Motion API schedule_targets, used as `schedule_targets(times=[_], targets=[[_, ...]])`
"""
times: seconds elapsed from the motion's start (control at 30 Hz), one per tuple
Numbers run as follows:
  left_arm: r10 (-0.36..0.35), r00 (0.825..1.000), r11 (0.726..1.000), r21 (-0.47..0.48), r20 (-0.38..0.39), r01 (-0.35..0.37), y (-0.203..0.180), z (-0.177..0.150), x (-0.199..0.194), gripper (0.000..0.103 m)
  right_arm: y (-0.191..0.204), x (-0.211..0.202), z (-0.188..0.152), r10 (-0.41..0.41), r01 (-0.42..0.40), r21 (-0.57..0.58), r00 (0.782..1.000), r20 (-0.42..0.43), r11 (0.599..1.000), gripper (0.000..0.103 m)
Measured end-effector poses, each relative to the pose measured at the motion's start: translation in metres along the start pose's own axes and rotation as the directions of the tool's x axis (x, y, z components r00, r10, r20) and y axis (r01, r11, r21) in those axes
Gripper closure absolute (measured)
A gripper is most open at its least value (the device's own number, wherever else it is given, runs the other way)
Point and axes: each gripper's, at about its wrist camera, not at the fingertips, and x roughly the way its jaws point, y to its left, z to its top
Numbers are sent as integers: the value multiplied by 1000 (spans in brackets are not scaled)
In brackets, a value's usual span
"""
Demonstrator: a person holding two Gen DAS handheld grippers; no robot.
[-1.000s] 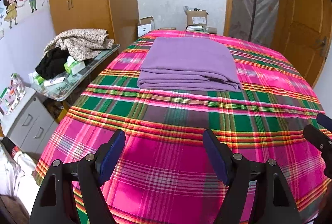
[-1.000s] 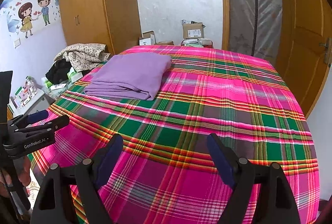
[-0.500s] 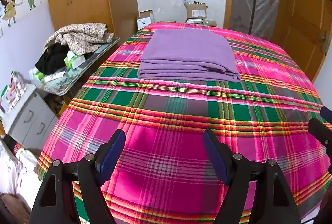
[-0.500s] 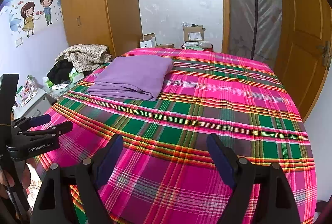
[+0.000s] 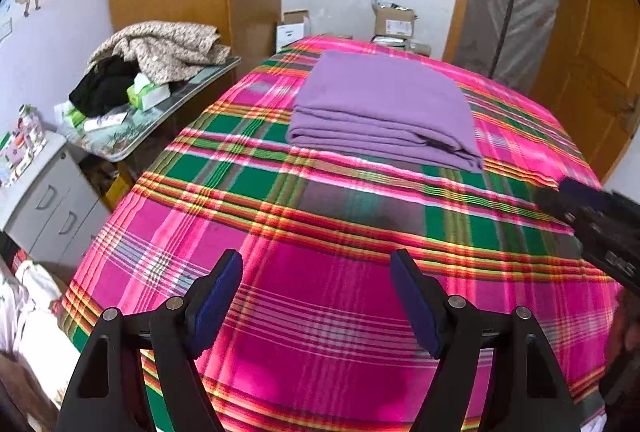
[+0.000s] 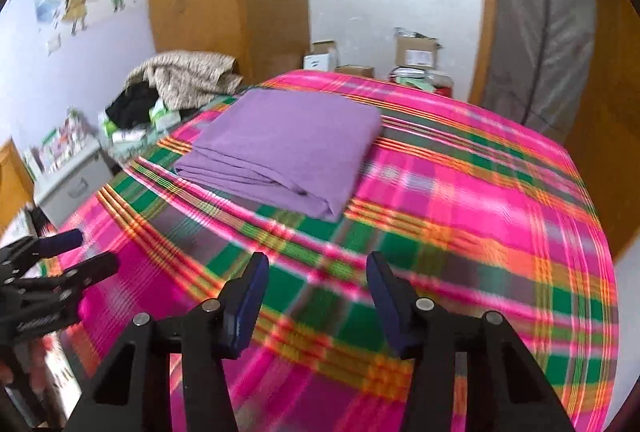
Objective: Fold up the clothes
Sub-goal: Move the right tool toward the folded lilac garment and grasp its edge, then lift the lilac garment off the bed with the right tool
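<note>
Lying folded flat on the bed's (image 5: 320,312) far left, purple cloth (image 5: 384,108) already looks done. L tool (image 5: 316,296) & R tool (image 6: 316,296): both spread wide, nothing held. Step can't be settled; no move indicated.

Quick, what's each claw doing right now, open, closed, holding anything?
Left claw: open, holding nothing.
Right claw: open, holding nothing.
</note>
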Motion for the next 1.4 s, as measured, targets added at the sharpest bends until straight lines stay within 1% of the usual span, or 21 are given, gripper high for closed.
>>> schedule_targets(times=[0.1,0.27,0.4,0.5,0.57,0.6,0.63,0.7,0.77,0.87,1.0,1.13,1.27,1.37,1.4], targets=[[21,1000,1000,-12,-5,-21,8,4,8,25,10,32,16,5,-7,-58,1000,-30,998,51],[51,999,998,-29,-9,-51,20,14,20,25,15,70,37,22,-26,-90,998,-50,996,51],[56,998,998,-33,-9,-56,22,22,28,25,9,92,49,33,-39,-90,997,-65,995,66],[58,998,998,-35,-10,-59,24,29,34,25,2,105,54,56,-63,-77,995,-86,995,72],[55,998,998,-37,-15,-56,24,31,38,25,2,108,55,63,-71,-83,994,-87,994,73],[54,998,998,-37,-17,-55,23,32,39,25,2,109,56,67,-74,-87,994,-85,993,75],[53,998,998,-36,-19,-54,23,32,41,25,2,108,57,75,-82,-88,994,-77,993,81],[52,998,998,-36,-21,-53,23,32,42,25,1,107,59,95,-100,-83,994,-61,992,86],[53,998,998,-38,-19,-53,23,32,41,25,0,104,64,107,-110,-82,993,-42,991,89],[53,998,998,-41,-17,-54,24,32,39,25,-2,94,73,126,-125,-85,992,-5,988,94],[54,998,998,-45,-13,-54,25,32,36,25,-1,69,89,151,-144,-101,986,64,984,95],[53,999,997,-48,-8,-54,26,32,34,25,-12,32,108,185,-174,-78,970,161,982,96],[45,999,998,-49,7,-45,25,33,27,25,-25,-14,128,220,-213,-57,939,264,975,96],[35,999,998,-53,22,-33,25,35,21,25,-27,-59,140,242,-233,-68,903,354,970,96],[30,999,998,-54,27,-29,24,35,18,25,-27,-75,143,248,-238,-73,888,388,968,96]])
